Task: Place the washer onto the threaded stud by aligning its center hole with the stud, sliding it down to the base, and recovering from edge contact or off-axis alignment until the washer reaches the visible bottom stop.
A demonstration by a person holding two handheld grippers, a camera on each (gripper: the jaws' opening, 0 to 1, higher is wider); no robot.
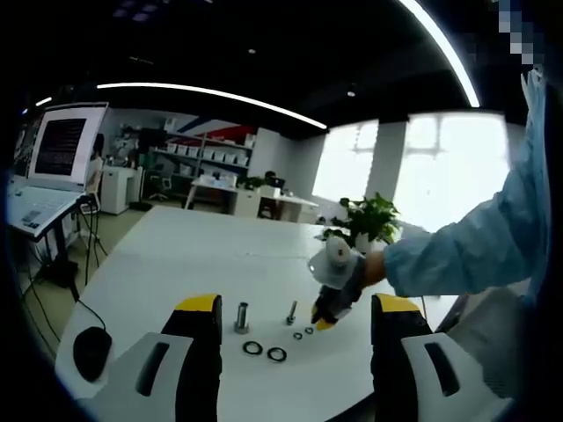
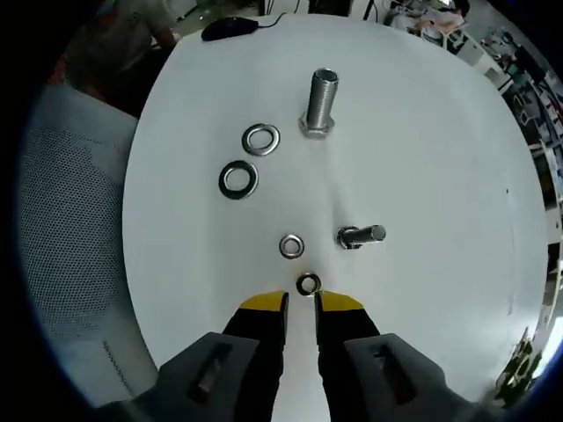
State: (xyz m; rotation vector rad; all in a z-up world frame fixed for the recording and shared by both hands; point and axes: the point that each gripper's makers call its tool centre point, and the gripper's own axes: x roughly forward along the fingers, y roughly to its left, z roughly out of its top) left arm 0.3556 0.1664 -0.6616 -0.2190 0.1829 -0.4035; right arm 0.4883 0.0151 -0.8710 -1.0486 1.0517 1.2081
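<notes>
Table: we are seeing a white table point(image 2: 422, 132) carrying all the hardware; a dark computer mouse point(image 1: 91, 350) is lying near one edge.
Left gripper: we are looking along the left gripper point(image 1: 297, 321), its yellow-tipped fingers point(image 1: 198, 305) standing wide apart and holding nothing, hovering above the table short of the parts.
Right gripper: the right gripper point(image 2: 300, 303) is pointing down at the table, its fingers point(image 2: 264, 303) drawn narrow with a thin gap between them; in the left gripper view it point(image 1: 327, 318) is reaching in from the right, held by a hand in a light blue sleeve point(image 1: 475, 251).
Large stud: a large threaded stud point(image 2: 320, 102) is standing upright on its hex base.
Large washers: two large washers point(image 2: 261, 139) point(image 2: 237, 179) are lying flat just beside each other, near the large stud.
Small stud: a small threaded stud point(image 2: 361, 236) is standing between the large stud and the right gripper.
Small washers: one small washer point(image 2: 291, 246) is lying flat beside the small stud; the other small washer point(image 2: 308, 284) is sitting just at the right fingertips, and we cannot tell whether it is touching them.
</notes>
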